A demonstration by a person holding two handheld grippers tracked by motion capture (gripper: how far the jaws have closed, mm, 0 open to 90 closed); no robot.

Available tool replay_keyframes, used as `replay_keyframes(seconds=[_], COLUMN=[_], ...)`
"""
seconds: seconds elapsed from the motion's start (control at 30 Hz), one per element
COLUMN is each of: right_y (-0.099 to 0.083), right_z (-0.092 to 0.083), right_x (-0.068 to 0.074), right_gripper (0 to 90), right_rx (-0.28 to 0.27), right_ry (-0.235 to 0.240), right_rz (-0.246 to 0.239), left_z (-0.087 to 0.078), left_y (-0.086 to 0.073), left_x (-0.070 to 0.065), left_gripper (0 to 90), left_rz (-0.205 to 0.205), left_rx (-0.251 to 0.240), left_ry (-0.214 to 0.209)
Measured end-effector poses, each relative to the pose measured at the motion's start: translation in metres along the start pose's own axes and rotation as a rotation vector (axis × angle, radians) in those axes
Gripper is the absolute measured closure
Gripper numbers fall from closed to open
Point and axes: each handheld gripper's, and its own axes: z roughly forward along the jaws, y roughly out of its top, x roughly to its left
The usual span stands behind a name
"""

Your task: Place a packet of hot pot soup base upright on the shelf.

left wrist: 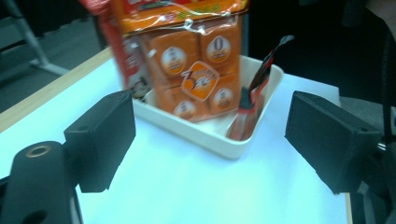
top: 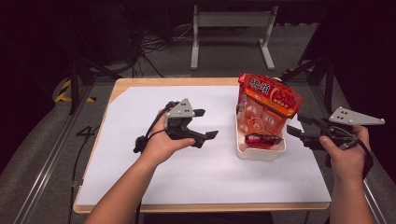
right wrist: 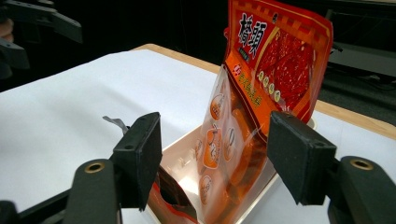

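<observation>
An orange snack bag (top: pixel 268 105) (left wrist: pixel 196 70) (right wrist: pixel 271 60) stands upright in a white tray (top: pixel 261 154) (left wrist: pixel 187 131) at the right of the table. A small dark red packet (top: pixel 261 139) (left wrist: pixel 250 109) leans in the tray's near end. My left gripper (top: pixel 208 123) (left wrist: pixel 215 140) hovers left of the tray, pointing at it, open with nothing between its pads. My right gripper (top: pixel 295 125) (right wrist: pixel 219 158) sits just right of the tray. It is open, and its pads (right wrist: pixel 299 158) stand apart from the bag.
A white sheet (top: pixel 140 168) covers most of the wooden table (top: pixel 154 82). A grey metal stand (top: pixel 231 21) and cables (top: pixel 154 46) are on the floor behind. Dark tripod legs (top: pixel 77 74) stand at both far corners. The other hand's gripper (right wrist: pixel 32 28) shows top left in the right gripper view.
</observation>
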Motion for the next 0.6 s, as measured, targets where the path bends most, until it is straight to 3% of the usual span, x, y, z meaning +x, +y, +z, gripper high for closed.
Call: replay_keyframes(seconds=[0.3,0.6], right_y=[-0.007,-0.014], right_z=[0.004,0.007], right_x=[0.0,-0.001], right_gripper=[35.1,33.5], right_rx=[-0.002,0.028], right_ry=[-0.034,-0.033], right_rz=[-0.016,-0.01], left_z=[-0.042,-0.076], left_y=[-0.021,-0.041], left_x=[0.015,0.023], left_gripper=[16.9,16.6], left_rz=[-0.054,-0.103], left_rx=[-0.009,-0.032], left_ry=[0.063,0.148])
